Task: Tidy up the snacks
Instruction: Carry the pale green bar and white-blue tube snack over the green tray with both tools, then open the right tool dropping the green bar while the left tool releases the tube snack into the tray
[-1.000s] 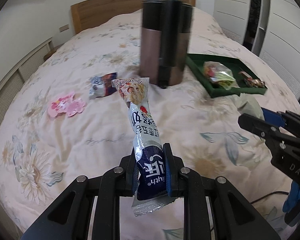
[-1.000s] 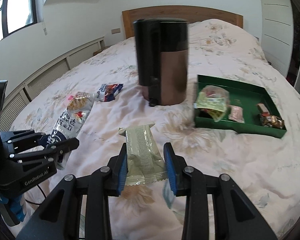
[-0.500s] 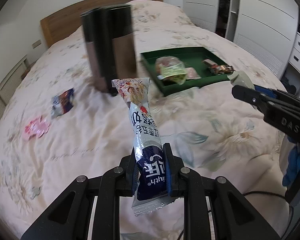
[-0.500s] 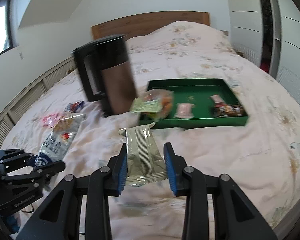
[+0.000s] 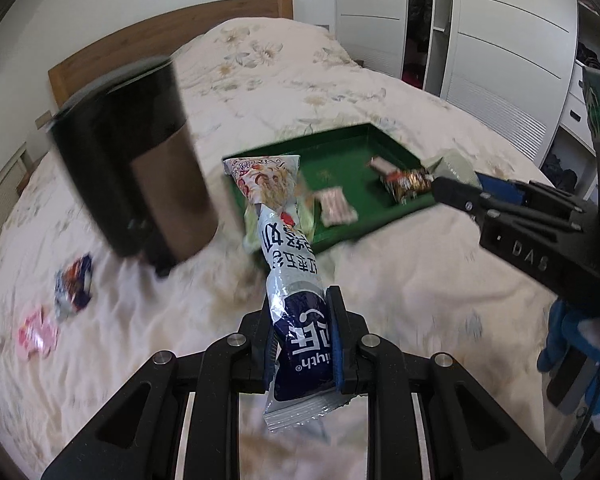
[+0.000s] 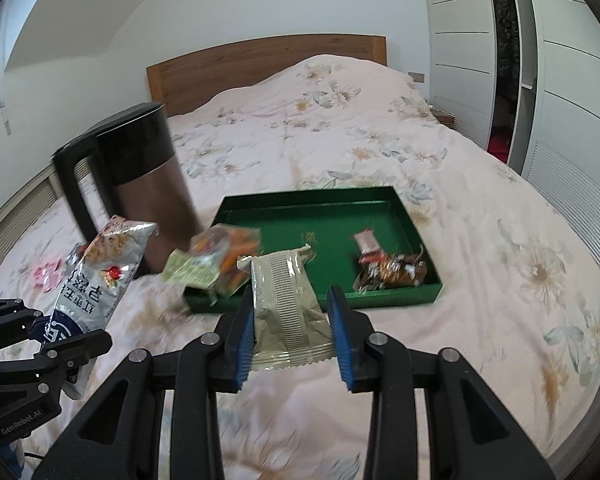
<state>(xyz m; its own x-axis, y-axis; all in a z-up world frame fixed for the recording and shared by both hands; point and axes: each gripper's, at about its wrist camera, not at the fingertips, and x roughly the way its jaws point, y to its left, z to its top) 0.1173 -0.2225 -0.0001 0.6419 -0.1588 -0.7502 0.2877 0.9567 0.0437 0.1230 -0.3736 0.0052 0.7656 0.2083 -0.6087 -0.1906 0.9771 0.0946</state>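
My left gripper (image 5: 303, 344) is shut on a long silver and blue snack packet (image 5: 288, 264) that sticks up and forward; it also shows in the right wrist view (image 6: 96, 280). My right gripper (image 6: 292, 334) is shut on a pale green snack packet (image 6: 286, 300), held in front of the near edge of the green tray (image 6: 396, 204). The tray (image 5: 340, 148) lies on the bed and holds several small snacks, among them a brown wrapped one (image 6: 392, 272) and a clear bag with orange pieces (image 6: 220, 256) at its left edge.
A tall black and brown kettle (image 6: 140, 184) stands on the bed left of the tray. A blue wrapper (image 5: 74, 286) and a pink wrapper (image 5: 36, 334) lie on the floral quilt at the left. White wardrobes (image 6: 560, 80) stand to the right.
Both grippers have moved right and closer to the green tray, each still holding its packet. The kettle and loose wrappers have slid left in view.
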